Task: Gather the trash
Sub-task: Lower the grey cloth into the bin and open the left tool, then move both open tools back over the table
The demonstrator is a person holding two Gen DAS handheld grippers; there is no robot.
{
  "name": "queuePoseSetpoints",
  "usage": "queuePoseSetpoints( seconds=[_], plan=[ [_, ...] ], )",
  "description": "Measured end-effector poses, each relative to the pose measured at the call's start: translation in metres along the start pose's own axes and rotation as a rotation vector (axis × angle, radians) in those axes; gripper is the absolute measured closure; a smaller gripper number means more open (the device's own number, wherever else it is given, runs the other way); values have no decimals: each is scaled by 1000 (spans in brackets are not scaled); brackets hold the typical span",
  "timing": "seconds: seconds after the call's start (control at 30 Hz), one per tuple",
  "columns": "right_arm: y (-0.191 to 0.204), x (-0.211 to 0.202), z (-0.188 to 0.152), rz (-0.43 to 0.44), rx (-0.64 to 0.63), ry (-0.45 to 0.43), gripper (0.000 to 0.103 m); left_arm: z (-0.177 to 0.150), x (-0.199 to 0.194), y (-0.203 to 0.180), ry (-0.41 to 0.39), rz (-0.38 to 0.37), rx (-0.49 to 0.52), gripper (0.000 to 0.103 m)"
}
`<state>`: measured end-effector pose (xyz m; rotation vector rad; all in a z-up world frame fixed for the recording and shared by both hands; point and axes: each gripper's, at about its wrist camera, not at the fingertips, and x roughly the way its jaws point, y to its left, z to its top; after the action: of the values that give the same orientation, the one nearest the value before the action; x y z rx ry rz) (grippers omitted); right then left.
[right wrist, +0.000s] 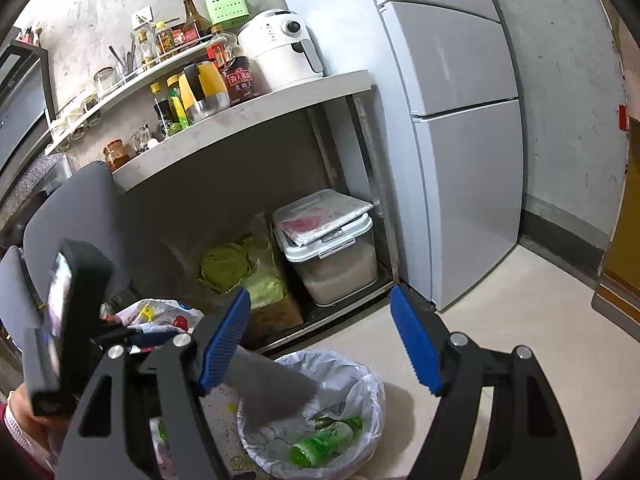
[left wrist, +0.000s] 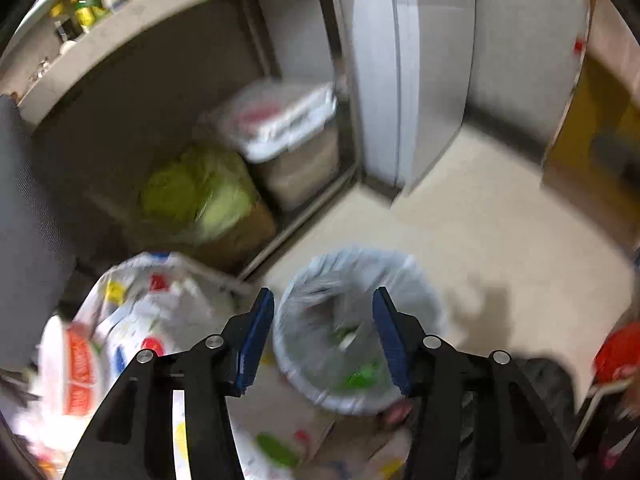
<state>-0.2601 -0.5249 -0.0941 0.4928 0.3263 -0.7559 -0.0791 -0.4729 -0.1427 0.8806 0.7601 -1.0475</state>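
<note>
A round trash bin with a white liner [left wrist: 416, 280] [right wrist: 364, 372] stands on the pale floor. A green plastic bottle [right wrist: 324, 438] lies inside it; it shows as a green blur in the left wrist view [left wrist: 362, 376]. My left gripper [left wrist: 323, 300] is open and empty, hovering above the bin. My right gripper [right wrist: 320, 298] is open and empty, higher up and behind the bin. The left gripper's body [right wrist: 64, 320] and one grey finger [right wrist: 276, 384] reach over the bin in the right wrist view.
A printed plastic bag [left wrist: 132, 320] [right wrist: 160, 314] lies left of the bin. Under the counter [right wrist: 248, 114] stand a cardboard box with green bags [right wrist: 240, 272] and a lidded white container [right wrist: 328, 248]. A grey fridge [right wrist: 452, 120] stands to the right. A red object [left wrist: 618, 350] sits far right.
</note>
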Motion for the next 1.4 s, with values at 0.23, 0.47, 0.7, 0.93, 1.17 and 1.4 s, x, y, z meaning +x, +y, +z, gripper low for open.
queuePoseSetpoints(
  seconds=[0.23, 0.47, 0.7, 0.93, 1.17, 1.4],
  plan=[
    [8, -3, 0, 18, -12, -11, 31, -7, -21, 19, -88, -76, -90, 51],
    [38, 0, -1, 56, -49, 0, 31, -34, -62, 51, -181, -57, -207, 51],
    [117, 10, -11, 157, -145, 32, 31, -101, -91, 114, -177, 58, -358, 50],
    [206, 19, -28, 249, -236, 75, 31, -193, -124, 191, -172, 200, -555, 49],
    [286, 36, -58, 335, -327, 149, 31, -285, -146, 255, -162, 318, -769, 49],
    [353, 79, -87, 347, -387, 226, 31, -352, -152, 303, -139, 394, -929, 49]
  ],
)
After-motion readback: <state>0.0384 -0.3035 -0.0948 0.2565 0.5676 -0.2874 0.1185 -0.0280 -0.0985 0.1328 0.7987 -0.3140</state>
